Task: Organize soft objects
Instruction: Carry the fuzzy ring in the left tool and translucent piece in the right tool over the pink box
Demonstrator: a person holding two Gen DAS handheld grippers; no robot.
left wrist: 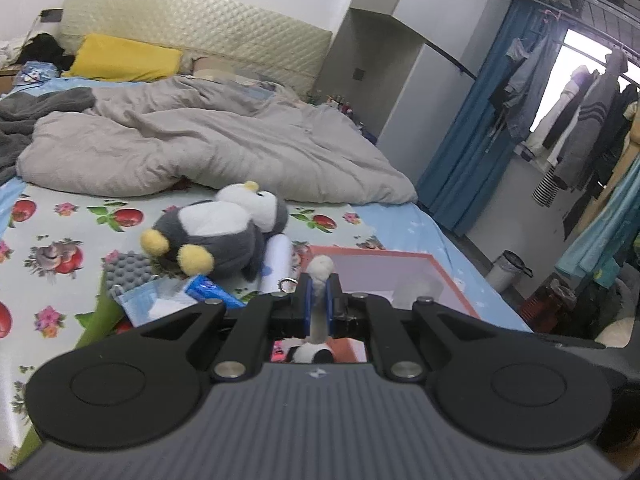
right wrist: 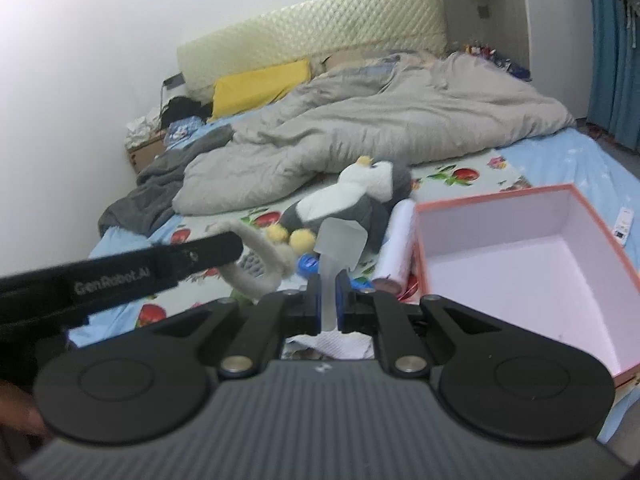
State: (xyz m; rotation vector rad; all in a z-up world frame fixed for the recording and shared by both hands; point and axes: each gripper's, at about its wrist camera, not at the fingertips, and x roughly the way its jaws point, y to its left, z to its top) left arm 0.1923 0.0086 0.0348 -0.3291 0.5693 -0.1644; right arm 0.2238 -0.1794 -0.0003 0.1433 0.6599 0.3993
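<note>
My left gripper (left wrist: 320, 281) is shut on a beige fuzzy plush strip (left wrist: 322, 266), whose end pokes up past the blue pads. A black-and-white plush part (left wrist: 312, 354) shows below the jaws. From the right wrist view the left gripper (right wrist: 234, 244) reaches in from the left, and the plush strip (right wrist: 264, 260) curls down from its tip. My right gripper (right wrist: 328, 280) is shut on a translucent white plastic piece (right wrist: 340, 240). A grey-and-white penguin plush (left wrist: 216, 236) (right wrist: 348, 204) lies on the bed ahead. An open pink box (left wrist: 372, 257) (right wrist: 480, 197) sits to the right.
A rumpled grey duvet (left wrist: 200, 140) and a yellow pillow (left wrist: 124, 58) fill the far bed. A white roll (right wrist: 394, 240), a blue packet (left wrist: 208, 289) and a grey bumpy pad (left wrist: 128, 272) lie near the penguin. A remote (right wrist: 624, 220) lies right of the box. Hanging clothes (left wrist: 580, 120) stand beyond the bed's edge.
</note>
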